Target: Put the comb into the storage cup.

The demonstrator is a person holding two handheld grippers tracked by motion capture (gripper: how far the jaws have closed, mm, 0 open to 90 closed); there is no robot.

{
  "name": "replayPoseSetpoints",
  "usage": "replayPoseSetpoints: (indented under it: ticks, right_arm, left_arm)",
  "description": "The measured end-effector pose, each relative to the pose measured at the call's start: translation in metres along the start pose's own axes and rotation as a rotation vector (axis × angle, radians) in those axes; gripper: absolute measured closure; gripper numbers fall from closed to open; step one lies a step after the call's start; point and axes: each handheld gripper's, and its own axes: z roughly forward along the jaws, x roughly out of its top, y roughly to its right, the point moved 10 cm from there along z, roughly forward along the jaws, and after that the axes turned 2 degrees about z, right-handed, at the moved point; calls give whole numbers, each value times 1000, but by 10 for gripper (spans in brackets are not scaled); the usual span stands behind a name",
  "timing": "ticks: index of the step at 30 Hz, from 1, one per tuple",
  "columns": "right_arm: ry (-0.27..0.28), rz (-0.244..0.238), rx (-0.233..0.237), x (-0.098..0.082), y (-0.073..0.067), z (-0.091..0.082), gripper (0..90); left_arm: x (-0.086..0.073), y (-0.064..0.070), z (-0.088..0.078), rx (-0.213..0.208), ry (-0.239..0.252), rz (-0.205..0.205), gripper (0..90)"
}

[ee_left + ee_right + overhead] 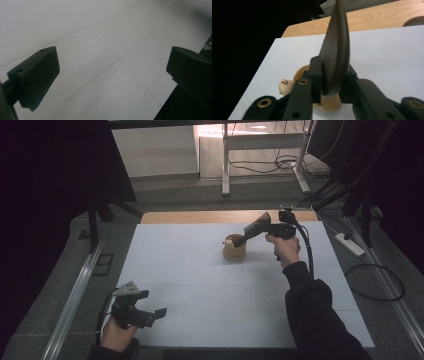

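A small wooden cup stands on the white table top, right of centre toward the far side. A pale little figure perches at its rim. My right gripper is shut on a dark, ribbed, fan-shaped piece. The piece slants down to the left, its narrow end in the cup's mouth. In the right gripper view the jaws press both sides of the ribbed piece, above the cup. My left gripper hovers open at the near left, nothing between its jaws.
A bare wooden strip runs along the table's far edge, with a round dark thing on it. A power strip and cables lie on the floor at the right. Metal frame legs stand behind the table.
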Motion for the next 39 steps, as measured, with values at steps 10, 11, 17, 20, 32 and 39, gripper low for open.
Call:
replayPoseSetpoints:
  ticks: [10, 11, 17, 20, 32, 39]
  right_arm:
    - [8, -54, -20, 1, -5, -5, 550]
    - [5, -63, -27, 1, -5, -5, 537]
    - [-6, -93, -63, -1, -4, -6, 468]
    - [-10, -98, -68, -2, -3, -5, 431]
    - [-19, -148, -113, -2, -3, -11, 271]
    - [-62, -191, -122, -9, -4, -11, 164]
  left_arm:
    - [0, 0, 0, 0, -2, -1, 0]
    - [0, 0, 0, 0, -2, 0, 0]
    - [0, 0, 0, -2, -2, -1, 0]
    - [0, 0, 0, -4, -2, -2, 0]
    - [0, 0, 1, -3, -2, -3, 0]
    - [0, 0, 1, -5, -5, -4, 0]
